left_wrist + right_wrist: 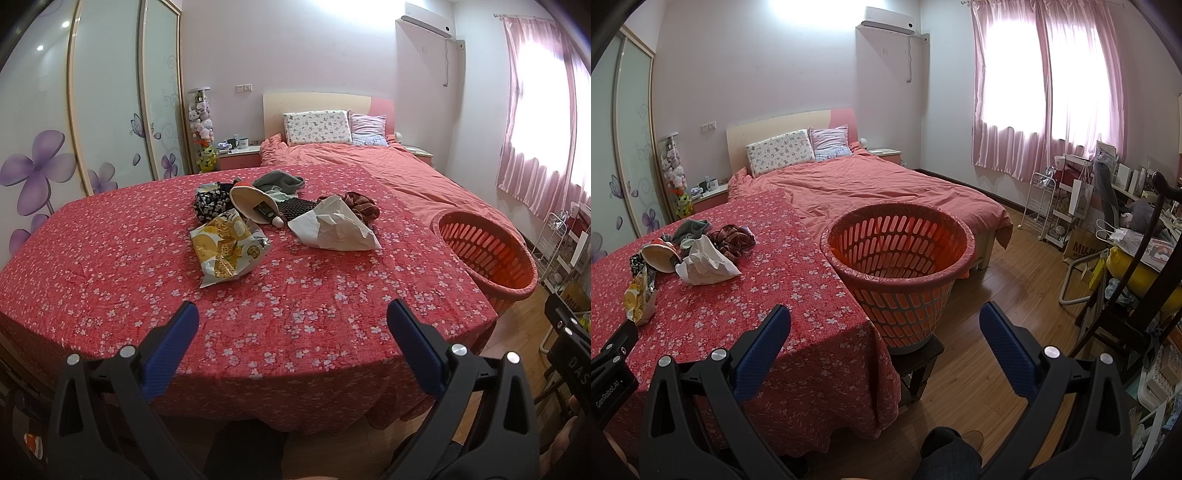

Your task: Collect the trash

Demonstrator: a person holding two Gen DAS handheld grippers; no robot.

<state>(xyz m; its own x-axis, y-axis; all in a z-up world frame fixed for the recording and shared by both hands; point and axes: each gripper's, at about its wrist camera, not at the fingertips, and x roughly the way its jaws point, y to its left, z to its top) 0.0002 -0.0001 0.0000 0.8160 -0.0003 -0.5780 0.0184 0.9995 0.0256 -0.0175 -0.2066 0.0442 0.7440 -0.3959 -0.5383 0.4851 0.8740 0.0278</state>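
Here, the left gripper (291,317) is released, its blue pads wide apart over the near edge of the table (110,266), and it grasps nothing. The right gripper (884,321) is likewise released and empty, held off the table's near right corner with the basket (897,280) just beyond it.

Trash lies in a cluster at mid-table:
- Yellow snack bag (225,247), nearest, left of centre, lying flat.
- White paper (332,229), crumpled, right of the bag and apart from it.
- Paper cup (255,203), on its side behind the bag, mouth facing near-right.
- Patterned cloths (210,203) far left, a grey cloth (277,182) at the far side, a plaid cloth (364,206) far right, all touching or overlapping.

The basket, orange and slotted, stands upright on a dark stool (919,365) against the table's right edge, well apart from the trash. Beyond the table is a bed (886,188) with two pillows (779,151).
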